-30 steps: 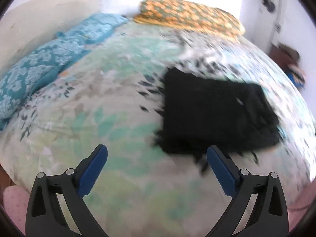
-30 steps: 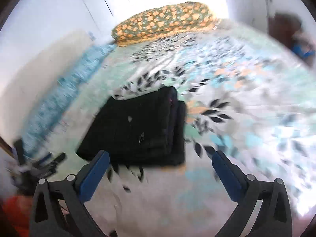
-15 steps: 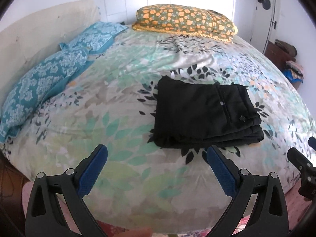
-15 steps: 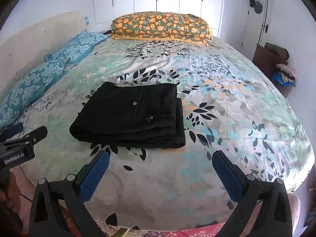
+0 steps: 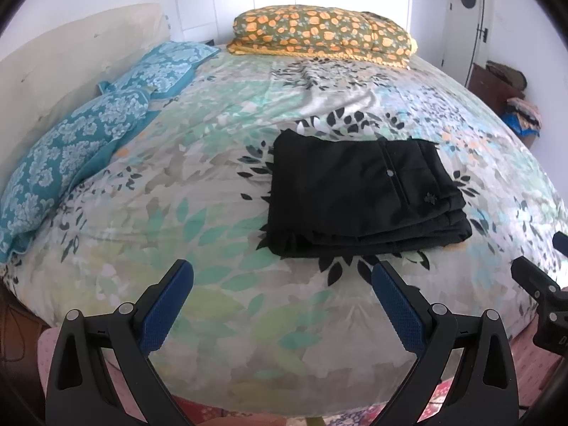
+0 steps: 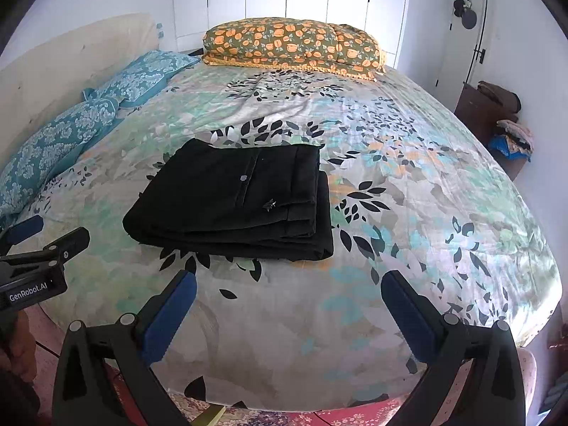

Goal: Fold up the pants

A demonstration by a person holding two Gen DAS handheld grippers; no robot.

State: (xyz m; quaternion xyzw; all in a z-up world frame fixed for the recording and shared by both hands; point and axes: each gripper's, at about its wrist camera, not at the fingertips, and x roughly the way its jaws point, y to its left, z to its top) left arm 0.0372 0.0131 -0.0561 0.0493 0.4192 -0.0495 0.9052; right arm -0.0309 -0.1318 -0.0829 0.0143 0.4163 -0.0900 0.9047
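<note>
Black pants (image 5: pixel 362 191) (image 6: pixel 234 206) lie folded into a flat stacked rectangle on the floral bedspread (image 5: pixel 213 184) (image 6: pixel 408 213), near the bed's front edge. My left gripper (image 5: pixel 282 277) hovers open over the bed's front edge, short of the pants, with nothing between its blue pads. My right gripper (image 6: pixel 288 285) is likewise open and empty, held back from the pants' near edge. Each gripper shows at the side of the other's view: the right gripper's black tip (image 5: pixel 539 284) and the left gripper's body (image 6: pixel 39 259).
Two teal patterned pillows (image 5: pixel 78 149) (image 6: pixel 81 120) lie along the left by a cream headboard. An orange-flowered pillow (image 5: pixel 319 35) (image 6: pixel 294 46) sits at the far end. A dark cabinet with piled clothes (image 6: pixel 497 113) stands at the right wall. A hand (image 6: pixel 17 348) shows at lower left.
Both grippers have pulled back from the bed toward its front edge and steadied; the earlier blur is gone. The folded pants have stayed where they lay.
</note>
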